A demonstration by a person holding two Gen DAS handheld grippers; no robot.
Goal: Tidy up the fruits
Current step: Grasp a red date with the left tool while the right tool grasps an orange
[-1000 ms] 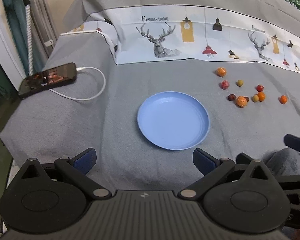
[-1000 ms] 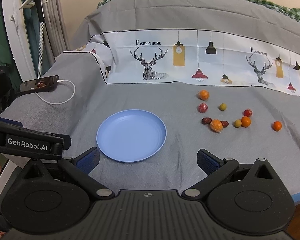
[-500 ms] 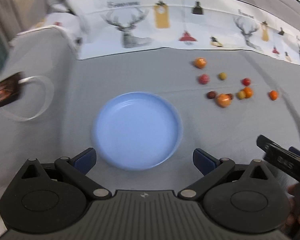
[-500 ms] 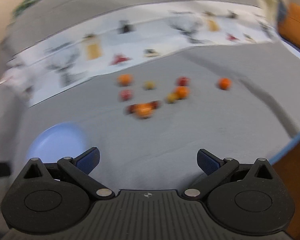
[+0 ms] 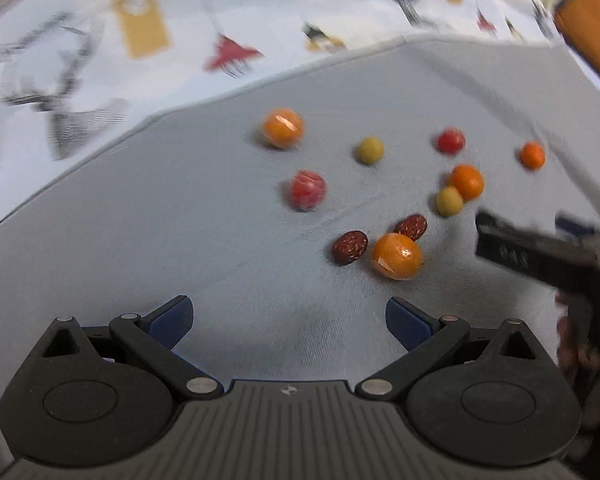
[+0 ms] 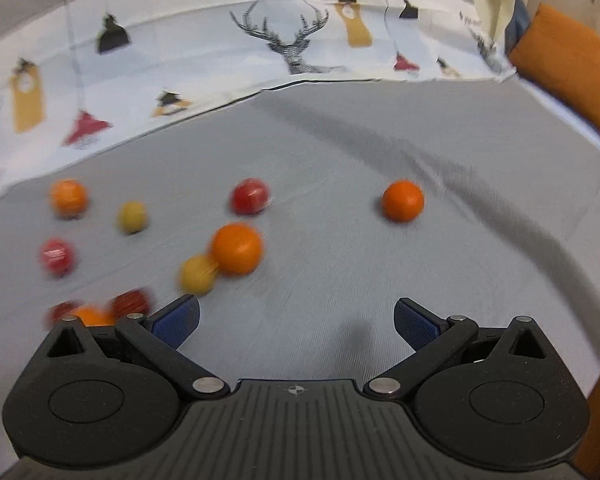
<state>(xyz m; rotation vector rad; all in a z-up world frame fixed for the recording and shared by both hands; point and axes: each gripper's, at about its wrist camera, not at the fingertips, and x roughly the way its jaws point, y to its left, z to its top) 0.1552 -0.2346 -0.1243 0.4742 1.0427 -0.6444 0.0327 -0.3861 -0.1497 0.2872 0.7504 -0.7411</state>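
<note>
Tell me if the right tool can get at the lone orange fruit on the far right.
Probably yes. The right tool is open and empty, the orange fruit lies ahead of it on bare cloth, apart from the others.

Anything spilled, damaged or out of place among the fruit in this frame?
Nothing looks damaged or spilled. The small fruits, such as the wrapped orange one and the lone orange ball, lie loose and scattered on the grey cloth, unsorted. Both the left gripper and right gripper are open and empty. Motion blur softens details.
</note>
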